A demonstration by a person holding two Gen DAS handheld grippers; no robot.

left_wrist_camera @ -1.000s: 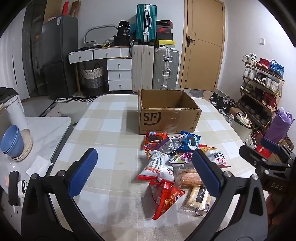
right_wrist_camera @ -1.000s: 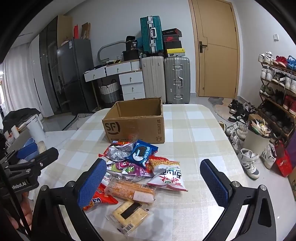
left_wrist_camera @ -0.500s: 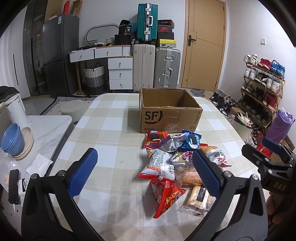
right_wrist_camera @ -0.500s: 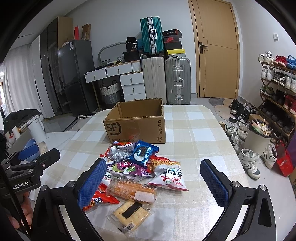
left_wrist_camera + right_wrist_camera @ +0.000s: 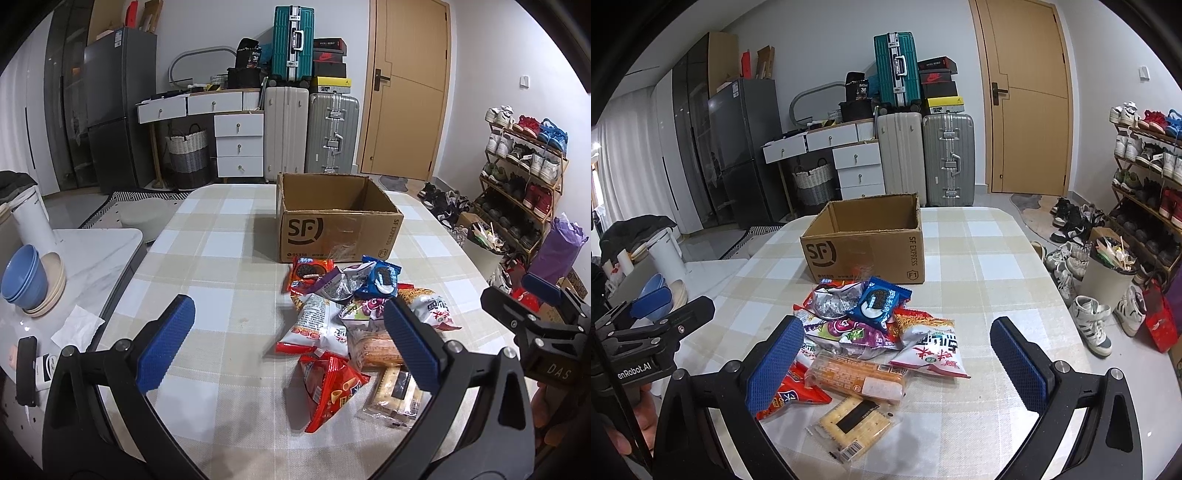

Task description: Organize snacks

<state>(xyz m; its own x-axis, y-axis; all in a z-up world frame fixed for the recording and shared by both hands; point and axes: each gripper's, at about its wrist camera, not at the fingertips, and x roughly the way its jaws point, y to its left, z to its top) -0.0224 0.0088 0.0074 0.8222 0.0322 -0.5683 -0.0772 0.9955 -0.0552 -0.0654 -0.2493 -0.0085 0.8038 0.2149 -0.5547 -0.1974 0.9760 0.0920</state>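
A pile of snack packets (image 5: 347, 317) lies on the checked table, also in the right wrist view (image 5: 871, 332). Behind it stands an open, empty SF cardboard box (image 5: 338, 221), also in the right wrist view (image 5: 866, 242). The pile holds a blue cookie pack (image 5: 879, 301), a red chip bag (image 5: 328, 384), an orange biscuit pack (image 5: 858, 376) and a cracker pack (image 5: 855, 424). My left gripper (image 5: 288, 345) is open and empty, above the table in front of the pile. My right gripper (image 5: 895, 362) is open and empty, just short of the pile.
A marble side table (image 5: 88, 258) at left holds blue bowls (image 5: 24, 277), a white kettle (image 5: 31, 221) and a phone (image 5: 26, 369). A shoe rack (image 5: 524, 177), a bin (image 5: 1108, 273) and shoes are right of the table. Suitcases and drawers stand behind.
Both grippers have edged slightly forward and upward; the box and pile sit a little lower in view. Nothing was gripped or moved.
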